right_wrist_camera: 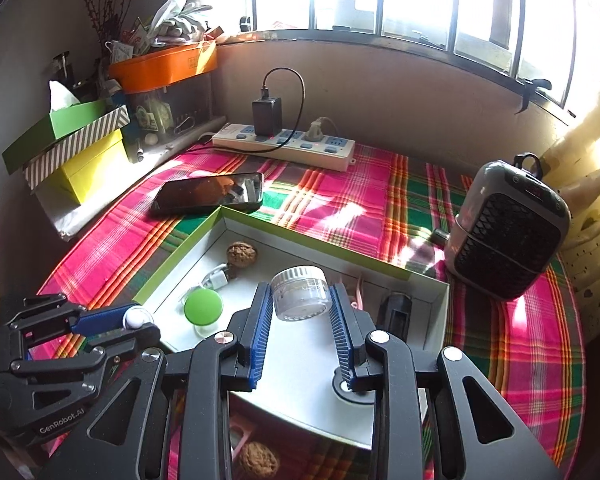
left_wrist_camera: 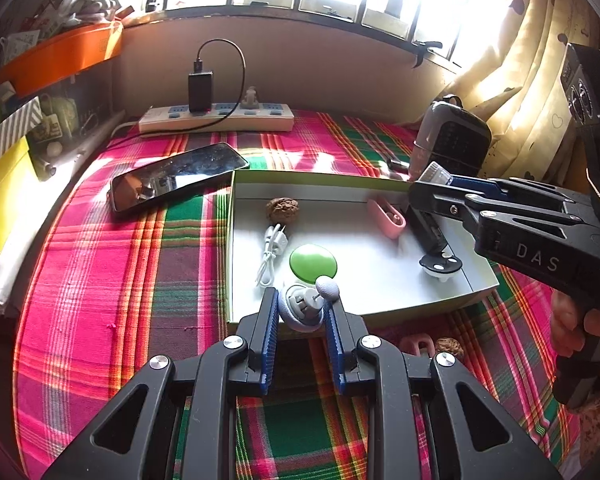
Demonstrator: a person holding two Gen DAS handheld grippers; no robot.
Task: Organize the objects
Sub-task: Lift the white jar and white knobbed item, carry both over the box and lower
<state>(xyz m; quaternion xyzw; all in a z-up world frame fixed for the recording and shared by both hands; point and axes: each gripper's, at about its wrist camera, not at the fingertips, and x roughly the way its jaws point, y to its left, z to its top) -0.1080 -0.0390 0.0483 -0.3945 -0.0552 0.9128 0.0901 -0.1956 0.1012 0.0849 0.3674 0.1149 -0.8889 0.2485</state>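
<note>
A shallow white box with a green rim (left_wrist_camera: 236,240) (right_wrist_camera: 180,248) lies on the plaid cloth. It holds a walnut (left_wrist_camera: 282,209) (right_wrist_camera: 241,254), a white cable (left_wrist_camera: 272,254), a green round disc (left_wrist_camera: 313,263) (right_wrist_camera: 203,307), a pink clip (left_wrist_camera: 386,216) and black pieces (left_wrist_camera: 430,236). My left gripper (left_wrist_camera: 302,308) is shut on a small white-blue round toy (left_wrist_camera: 300,310) at the box's near edge. My right gripper (right_wrist_camera: 300,300) is shut on a clear small jar with a ribbed lid (right_wrist_camera: 300,292) above the box; it shows in the left wrist view (left_wrist_camera: 436,178).
A phone (left_wrist_camera: 178,176) (right_wrist_camera: 210,192) lies behind the box. A power strip with a charger (left_wrist_camera: 216,118) (right_wrist_camera: 284,144) sits by the wall. A grey heater (right_wrist_camera: 508,228) stands right. Boxes (right_wrist_camera: 80,152) stack at left. A second walnut (left_wrist_camera: 448,348) (right_wrist_camera: 258,460) and pink clip (left_wrist_camera: 416,344) lie before the box.
</note>
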